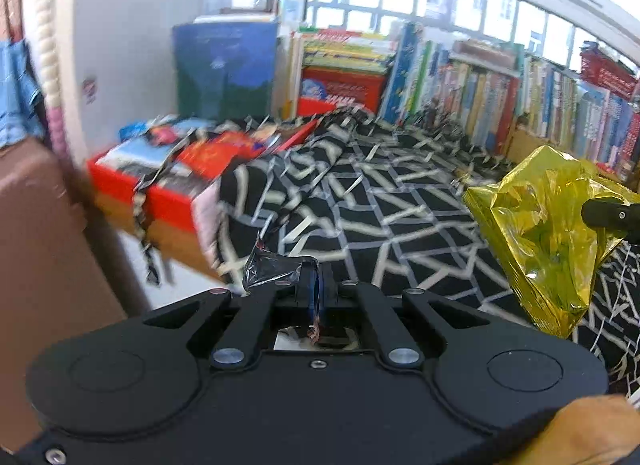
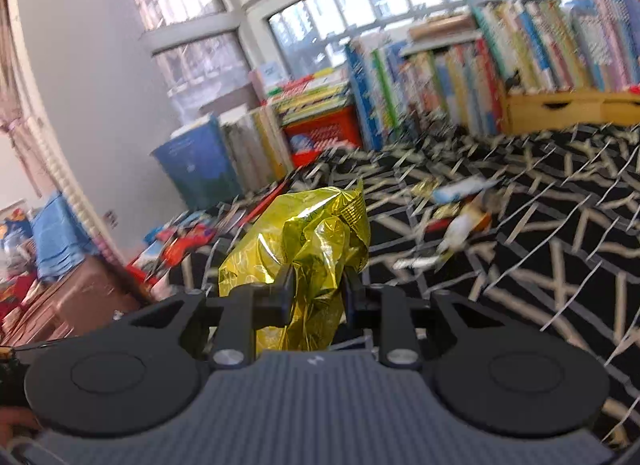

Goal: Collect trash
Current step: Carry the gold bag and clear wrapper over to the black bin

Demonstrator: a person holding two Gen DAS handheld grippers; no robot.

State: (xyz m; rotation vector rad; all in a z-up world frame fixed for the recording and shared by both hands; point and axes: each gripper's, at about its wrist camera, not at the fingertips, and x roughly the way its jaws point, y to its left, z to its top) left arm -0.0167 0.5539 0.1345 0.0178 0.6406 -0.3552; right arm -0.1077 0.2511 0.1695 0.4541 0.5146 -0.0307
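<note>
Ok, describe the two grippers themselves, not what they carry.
Both are matte black with two round discs on top, angled linkage bars and silver pivot bolts. The left gripper has a smooth black deck. The right gripper has a grey ribbed deck with a small white mark. No cables show. An orange-brown sleeve edges the left view.

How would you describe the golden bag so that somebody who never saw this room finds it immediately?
Start from the black cloth with white lines that lies in front of the row of books. Above its near part, the right gripper is shut on a crumpled foil bag. It is shiny yellow-gold, whereas the wrappers lying on the cloth behind it are mostly white, blue and orange.
</note>
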